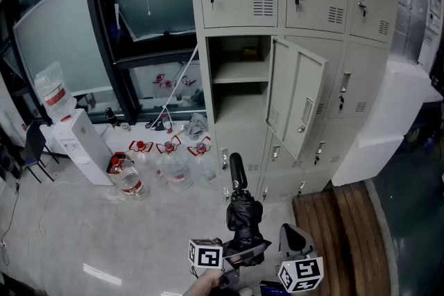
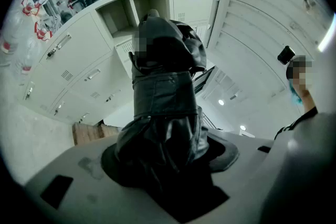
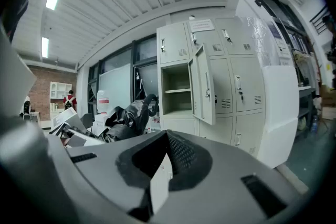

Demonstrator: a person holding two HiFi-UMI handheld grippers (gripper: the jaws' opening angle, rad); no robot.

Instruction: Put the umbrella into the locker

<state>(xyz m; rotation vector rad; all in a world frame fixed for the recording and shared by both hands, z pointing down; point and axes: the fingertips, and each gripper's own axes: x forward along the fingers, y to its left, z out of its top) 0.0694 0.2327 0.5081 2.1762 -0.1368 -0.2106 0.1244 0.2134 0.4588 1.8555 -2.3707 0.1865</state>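
Note:
A folded black umbrella (image 1: 243, 215) points up towards the grey locker bank, its curved handle tip just below the open locker (image 1: 239, 83). That locker's door (image 1: 297, 104) swings out to the right, and one shelf shows inside. My left gripper (image 1: 244, 253) is shut on the umbrella's lower part. In the left gripper view the umbrella (image 2: 163, 113) fills the middle, clamped in the left gripper (image 2: 168, 165), with the open locker (image 2: 123, 16) beyond. My right gripper (image 1: 291, 239) sits just right of the umbrella. In its own view the right gripper (image 3: 164, 157) is shut on nothing, and the umbrella (image 3: 128, 118) lies to its left.
Several large water bottles (image 1: 170, 163) lie on the floor left of the lockers, beside a white water dispenser (image 1: 73, 138). A wooden platform (image 1: 340, 232) and a white block (image 1: 388, 121) lie to the right. The neighbouring locker doors are closed. A person (image 3: 69, 98) stands far off.

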